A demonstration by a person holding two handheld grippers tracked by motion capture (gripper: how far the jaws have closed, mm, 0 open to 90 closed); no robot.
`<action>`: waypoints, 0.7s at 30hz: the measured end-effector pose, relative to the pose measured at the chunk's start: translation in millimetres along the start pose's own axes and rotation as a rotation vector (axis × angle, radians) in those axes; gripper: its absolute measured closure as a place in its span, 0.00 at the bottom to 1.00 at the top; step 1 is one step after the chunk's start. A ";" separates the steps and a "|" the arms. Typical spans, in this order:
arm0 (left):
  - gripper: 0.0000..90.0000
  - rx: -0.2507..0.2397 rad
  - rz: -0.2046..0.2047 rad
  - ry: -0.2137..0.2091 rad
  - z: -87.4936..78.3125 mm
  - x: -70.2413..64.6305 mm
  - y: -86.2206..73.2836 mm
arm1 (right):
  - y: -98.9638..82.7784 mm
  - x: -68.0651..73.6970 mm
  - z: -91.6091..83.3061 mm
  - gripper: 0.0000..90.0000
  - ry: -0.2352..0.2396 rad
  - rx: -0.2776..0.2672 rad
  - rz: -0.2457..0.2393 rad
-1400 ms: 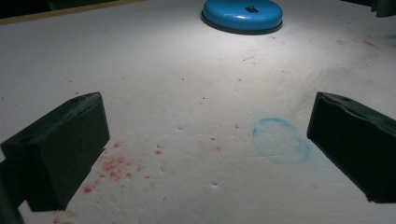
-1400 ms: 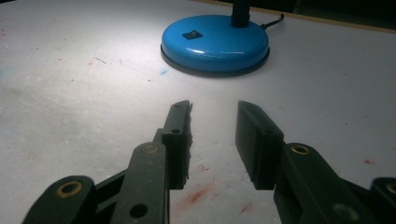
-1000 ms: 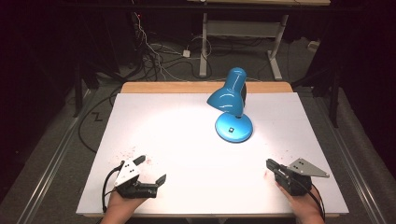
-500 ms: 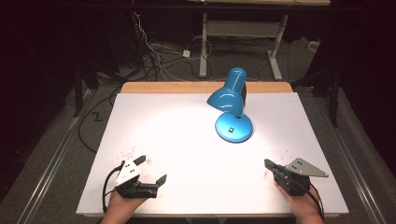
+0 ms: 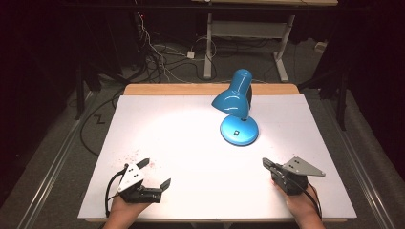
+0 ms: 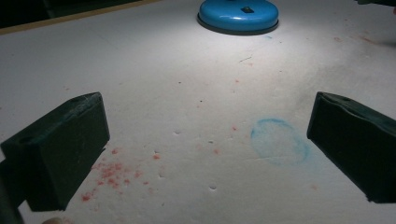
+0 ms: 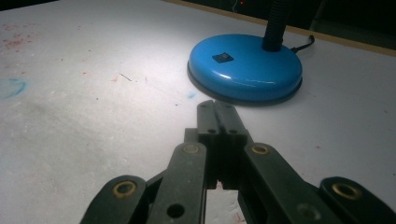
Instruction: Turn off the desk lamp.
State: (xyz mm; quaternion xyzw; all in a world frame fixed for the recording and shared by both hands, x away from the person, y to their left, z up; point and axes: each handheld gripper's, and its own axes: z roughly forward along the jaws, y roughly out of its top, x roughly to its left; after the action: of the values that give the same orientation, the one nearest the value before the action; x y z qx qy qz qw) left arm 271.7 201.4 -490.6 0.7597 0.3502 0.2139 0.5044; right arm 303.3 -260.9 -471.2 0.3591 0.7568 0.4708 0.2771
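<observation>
Left gripper gapes wide and empty over a faint blue ring; right gripper is pressed closed, empty.

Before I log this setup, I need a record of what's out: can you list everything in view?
Desk lamp: one, blue, lit, round base toward the table's far right.
Switch: one, black, on the lamp base.
Table: one, white top, wooden far edge.
Stains: red specks near the left gripper; a faint blue ring beside them.
Cables: several, on the floor beyond the table.
Left gripper: one, black, near left, open.
Right gripper: one, black, near right, shut.
Hands: two, at the near edge.
</observation>
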 end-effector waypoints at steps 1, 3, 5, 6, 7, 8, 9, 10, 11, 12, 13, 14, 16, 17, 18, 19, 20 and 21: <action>0.00 0.003 -0.003 -0.002 0.1 0.9 0.2 | 0.9 0.3 2.5 1.00 0.003 0.005 0.001; 0.00 0.006 -0.011 -0.001 -0.8 2.8 1.2 | 3.0 0.7 7.1 1.00 0.002 0.006 -0.002; 0.00 0.003 -0.021 -0.006 -2.2 4.7 2.3 | 5.4 1.1 10.8 1.00 -0.008 0.011 -0.009; 0.00 0.001 -0.024 -0.006 -2.7 5.2 2.4 | 6.9 0.4 13.4 1.00 -0.007 0.008 -0.004; 0.00 0.002 -0.029 -0.007 -3.1 5.7 2.4 | 7.8 -0.3 15.0 1.00 -0.006 0.006 -0.007; 0.00 0.006 -0.028 -0.008 -3.1 6.2 2.6 | 9.0 -0.5 17.2 1.00 -0.006 0.005 -0.010; 0.00 0.010 -0.027 -0.010 -2.9 6.6 2.7 | 10.1 -0.9 19.4 1.00 -0.004 0.009 -0.013; 0.00 0.013 -0.031 -0.017 -2.7 6.9 2.7 | 11.1 -1.4 21.6 1.00 0.001 0.011 -0.013; 0.00 0.015 -0.037 -0.024 -2.6 7.0 2.7 | 12.2 -1.7 23.8 1.00 0.000 0.015 -0.013; 0.00 0.016 -0.040 -0.027 -2.5 7.1 2.8 | 13.1 -2.2 26.1 1.00 0.005 0.017 -0.016; 0.00 0.016 -0.042 -0.029 -2.6 7.2 2.9 | 14.1 -2.4 28.3 1.00 0.004 0.022 -0.015; 0.00 0.015 -0.042 -0.031 -2.7 7.3 3.1 | 15.3 -2.8 30.6 1.00 0.008 0.026 -0.012; 0.00 0.012 -0.038 -0.032 -3.2 6.9 3.2 | 17.4 -3.2 35.0 1.00 0.020 0.029 -0.009; 0.00 0.012 -0.038 -0.032 -3.2 6.9 3.2 | 18.6 -3.2 37.5 1.00 0.022 0.030 -0.010; 0.00 0.007 -0.034 -0.027 -4.5 6.2 3.8 | 20.1 -3.5 40.7 1.00 0.024 0.033 -0.009; 0.00 0.007 -0.034 -0.027 -4.5 6.2 3.8 | 20.1 -3.5 40.7 1.00 0.024 0.033 -0.009; 0.00 0.001 -0.030 -0.027 -6.0 6.5 4.9 | 22.6 -4.2 46.0 1.00 0.031 0.036 -0.002; 0.00 0.001 -0.028 -0.027 -6.6 6.6 5.3 | 23.5 -4.6 48.0 1.00 0.032 0.034 -0.002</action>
State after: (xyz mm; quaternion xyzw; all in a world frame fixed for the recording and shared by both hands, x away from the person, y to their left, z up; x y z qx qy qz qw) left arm 273.2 209.1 -483.3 0.7577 0.3542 0.1965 0.5116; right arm 349.0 -232.9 -468.8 0.3554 0.7694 0.4632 0.2593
